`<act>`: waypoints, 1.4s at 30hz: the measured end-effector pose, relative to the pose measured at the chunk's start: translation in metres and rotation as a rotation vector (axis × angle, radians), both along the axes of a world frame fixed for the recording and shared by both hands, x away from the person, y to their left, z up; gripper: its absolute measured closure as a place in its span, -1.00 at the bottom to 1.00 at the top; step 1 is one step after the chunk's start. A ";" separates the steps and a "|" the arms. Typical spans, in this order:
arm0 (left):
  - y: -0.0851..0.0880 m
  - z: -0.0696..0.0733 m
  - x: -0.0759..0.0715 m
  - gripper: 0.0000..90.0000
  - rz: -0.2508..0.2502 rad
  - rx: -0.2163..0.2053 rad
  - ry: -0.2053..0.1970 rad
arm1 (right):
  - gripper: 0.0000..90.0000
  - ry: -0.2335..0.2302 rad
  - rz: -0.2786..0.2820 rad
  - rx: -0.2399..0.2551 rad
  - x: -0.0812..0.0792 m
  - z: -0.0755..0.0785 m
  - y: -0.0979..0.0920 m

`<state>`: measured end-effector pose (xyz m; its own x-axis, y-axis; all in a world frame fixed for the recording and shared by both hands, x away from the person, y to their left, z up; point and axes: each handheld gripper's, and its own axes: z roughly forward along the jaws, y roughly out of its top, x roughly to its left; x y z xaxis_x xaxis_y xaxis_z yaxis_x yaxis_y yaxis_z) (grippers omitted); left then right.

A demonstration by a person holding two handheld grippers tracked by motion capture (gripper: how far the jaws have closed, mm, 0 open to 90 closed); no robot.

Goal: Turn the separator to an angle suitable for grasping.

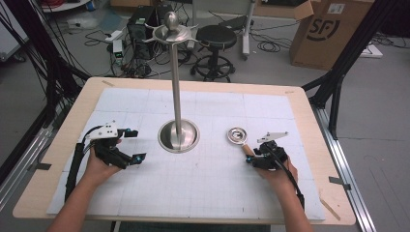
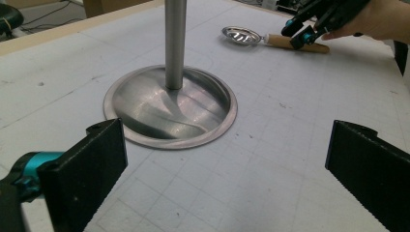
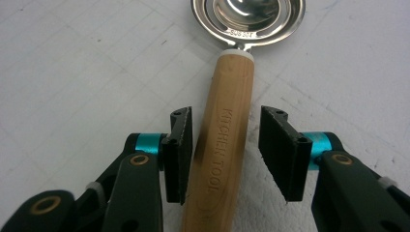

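Note:
A small steel ladle point(image 1: 237, 135) with a wooden handle point(image 3: 229, 87) lies flat on the white gridded mat point(image 1: 217, 183), right of centre. My right gripper point(image 3: 225, 145) straddles the handle near its middle. The left pad sits almost against the wood and the right pad stands a clear gap away, so the jaws are open. The handle reads "KITCHEN TOOL". From the left gripper view the ladle point(image 2: 241, 35) and the right gripper point(image 2: 302, 31) lie far off. My left gripper point(image 1: 137, 145) rests open and empty on the mat's left side, facing a tall steel stand point(image 1: 176, 82).
The stand's round dished base point(image 2: 170, 106) sits mid-mat, with its pole rising to a spiked top point(image 1: 173, 31). The mat covers a wooden table point(image 1: 309, 116). Beyond the table are a stool point(image 1: 216, 36), cables and a cardboard box point(image 1: 329, 29).

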<state>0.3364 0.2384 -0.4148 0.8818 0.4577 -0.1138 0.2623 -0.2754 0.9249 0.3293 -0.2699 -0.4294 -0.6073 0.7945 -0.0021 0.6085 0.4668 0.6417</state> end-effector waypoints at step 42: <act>-0.002 -0.002 0.000 -0.96 -0.010 0.012 0.007 | 0.43 0.012 0.021 -0.020 -0.001 -0.004 0.004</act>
<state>0.3363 0.2362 -0.4163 0.8856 0.4501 -0.1143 0.2656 -0.2891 0.9197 0.3280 -0.2656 -0.4332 -0.6236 0.7816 -0.0110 0.6059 0.4922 0.6250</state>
